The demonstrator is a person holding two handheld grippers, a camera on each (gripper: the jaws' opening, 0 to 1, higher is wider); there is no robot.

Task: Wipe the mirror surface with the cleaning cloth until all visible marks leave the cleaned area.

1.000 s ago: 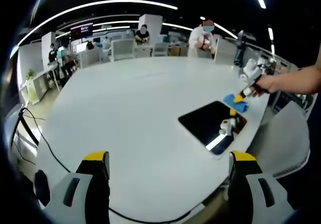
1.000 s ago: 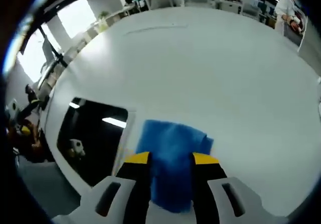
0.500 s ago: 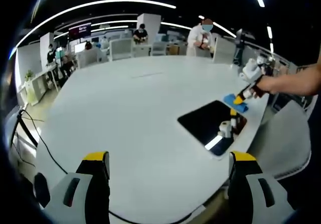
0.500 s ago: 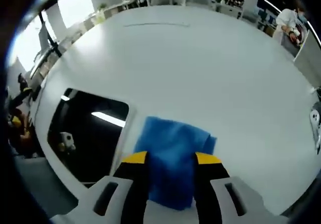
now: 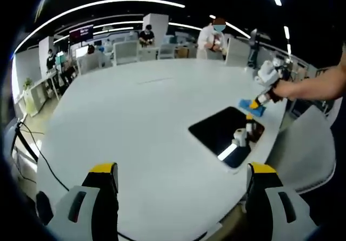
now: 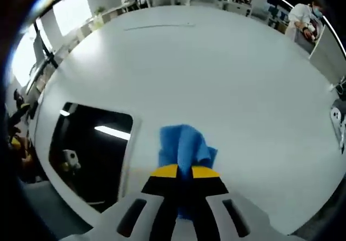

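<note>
Right hand-held gripper (image 6: pixel 184 172) pinching cleaning cloth (image 6: pixel 185 147)

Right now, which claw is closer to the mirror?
Right. The right claw holds the blue cloth on the table just beside the mirror. The left claw hangs open well back from the mirror, with bare table between them.

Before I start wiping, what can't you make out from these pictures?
- Marks on the mirror: right gripper view, hidden by dark reflections.
- Lower cleaning cloth: covered by the right gripper.
- Cloth lifted or touching the table: cannot tell.
- Left gripper view: mirror too small.
</note>
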